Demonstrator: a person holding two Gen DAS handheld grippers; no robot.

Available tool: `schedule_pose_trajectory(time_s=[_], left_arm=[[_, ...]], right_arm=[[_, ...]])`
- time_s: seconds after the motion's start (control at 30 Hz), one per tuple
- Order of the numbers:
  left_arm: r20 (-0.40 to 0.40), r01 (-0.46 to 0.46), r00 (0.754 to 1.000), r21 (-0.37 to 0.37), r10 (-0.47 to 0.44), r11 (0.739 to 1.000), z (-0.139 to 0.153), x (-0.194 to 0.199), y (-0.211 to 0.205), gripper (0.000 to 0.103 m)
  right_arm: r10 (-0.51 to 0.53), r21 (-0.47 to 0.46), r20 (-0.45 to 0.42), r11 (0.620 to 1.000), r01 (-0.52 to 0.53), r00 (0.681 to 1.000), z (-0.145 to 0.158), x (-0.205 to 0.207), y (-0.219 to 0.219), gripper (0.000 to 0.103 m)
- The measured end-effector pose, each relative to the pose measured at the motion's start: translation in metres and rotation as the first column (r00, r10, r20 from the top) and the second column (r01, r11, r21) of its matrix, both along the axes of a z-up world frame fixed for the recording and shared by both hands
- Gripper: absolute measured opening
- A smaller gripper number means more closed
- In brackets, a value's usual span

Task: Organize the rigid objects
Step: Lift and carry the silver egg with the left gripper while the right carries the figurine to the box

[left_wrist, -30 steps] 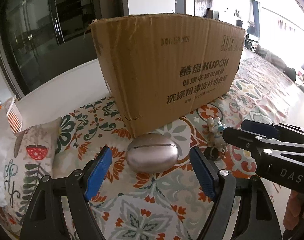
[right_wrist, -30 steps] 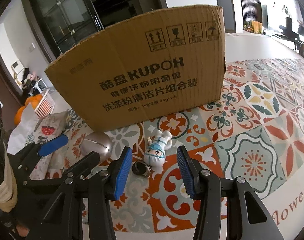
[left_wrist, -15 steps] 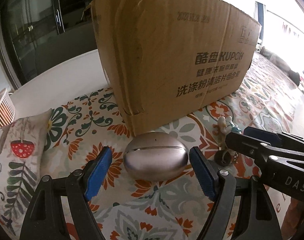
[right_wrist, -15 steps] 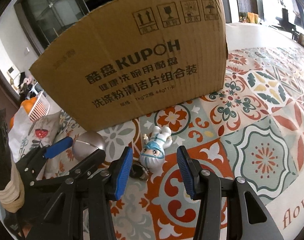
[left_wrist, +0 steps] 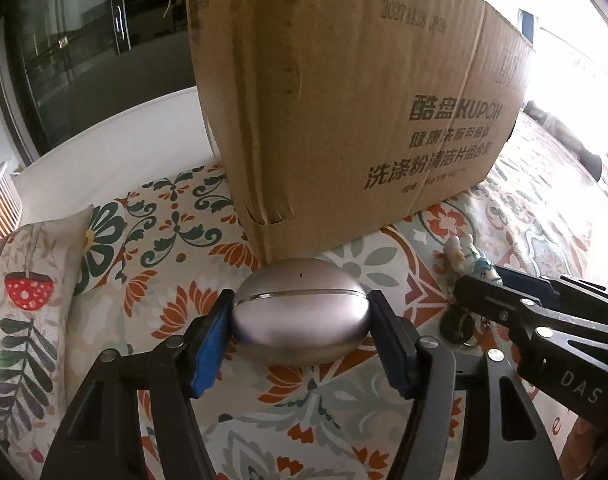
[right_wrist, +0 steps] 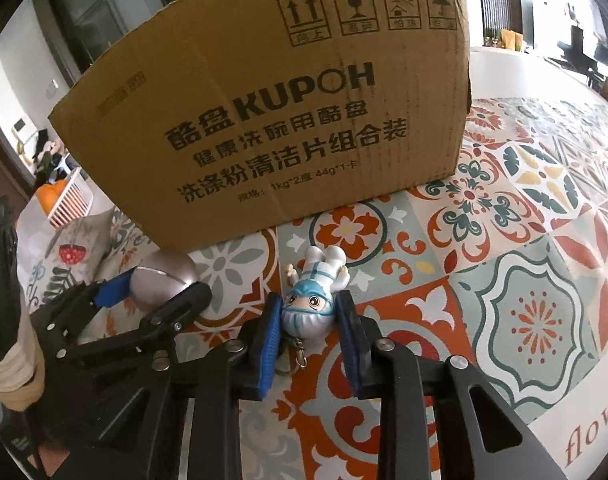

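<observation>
A silver egg-shaped case [left_wrist: 300, 312] lies on the patterned tablecloth just in front of the cardboard box [left_wrist: 344, 112]. My left gripper [left_wrist: 300, 320] is shut on it, blue pads touching both ends. The case also shows in the right wrist view [right_wrist: 162, 280]. A small white and blue figurine keychain [right_wrist: 312, 300] lies head toward me with its ring behind. My right gripper [right_wrist: 309, 312] is shut on its head. The figurine shows in the left wrist view [left_wrist: 468, 256], partly hidden by the right gripper. The box [right_wrist: 284, 120] stands upright right behind both objects.
A mushroom-print pillow [left_wrist: 20, 300] lies at the left, with a white basket [right_wrist: 70, 200] holding oranges behind it. The patterned tablecloth [right_wrist: 524, 280] spreads to the right. The white table surface [left_wrist: 104, 152] lies beyond the cloth's left edge.
Both grippers moved forward and closed: the left onto the silver case, the right onto the figurine's head. The box looms nearer in both views.
</observation>
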State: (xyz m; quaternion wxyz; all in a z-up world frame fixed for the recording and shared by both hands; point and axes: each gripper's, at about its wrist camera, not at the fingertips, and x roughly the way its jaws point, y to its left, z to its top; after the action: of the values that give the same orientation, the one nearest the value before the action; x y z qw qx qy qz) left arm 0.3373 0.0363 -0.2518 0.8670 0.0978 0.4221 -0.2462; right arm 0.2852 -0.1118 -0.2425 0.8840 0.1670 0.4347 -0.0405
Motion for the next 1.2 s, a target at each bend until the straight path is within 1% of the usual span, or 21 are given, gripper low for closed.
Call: schedule_pose_trajectory(time_s=[0.13,0.27,0.4,0.67,0.97,1.2], left_arm=[[-0.002,-0.011,1.0,-0.003,0.011,1.0,0.003,-0.003,0.001,0.065],[0.001,-0.032,0.999,-0.011,0.032,0.999,0.011,-0.009,0.001,0.065],[0.015,-0.051,0.999,-0.012,0.051,0.999,0.019,-0.017,0.0,0.065],[0.036,-0.086,0.996,-0.034,0.088,0.996,0.035,-0.031,-0.001,0.065],[0.087,-0.136,0.986,-0.05,0.14,0.989,0.07,-0.048,-0.004,0.065],[0.13,-0.173,0.975,-0.071,0.181,0.982,0.104,-0.065,-0.012,0.065]], right_arm=[[0.012,-0.014,0.004,1.0,-0.012,1.0,0.002,-0.001,0.004,0.028],[0.023,-0.025,0.016,0.999,-0.023,1.0,0.01,-0.004,0.006,0.028],[0.044,-0.058,0.036,0.997,-0.042,0.998,0.021,-0.007,0.009,0.028],[0.067,-0.062,0.059,0.996,-0.063,0.996,0.034,-0.012,0.0,0.028],[0.105,-0.072,0.11,0.993,-0.098,0.988,0.06,-0.023,-0.014,0.028],[0.136,-0.085,0.159,0.989,-0.123,0.978,0.086,-0.033,-0.027,0.028]])
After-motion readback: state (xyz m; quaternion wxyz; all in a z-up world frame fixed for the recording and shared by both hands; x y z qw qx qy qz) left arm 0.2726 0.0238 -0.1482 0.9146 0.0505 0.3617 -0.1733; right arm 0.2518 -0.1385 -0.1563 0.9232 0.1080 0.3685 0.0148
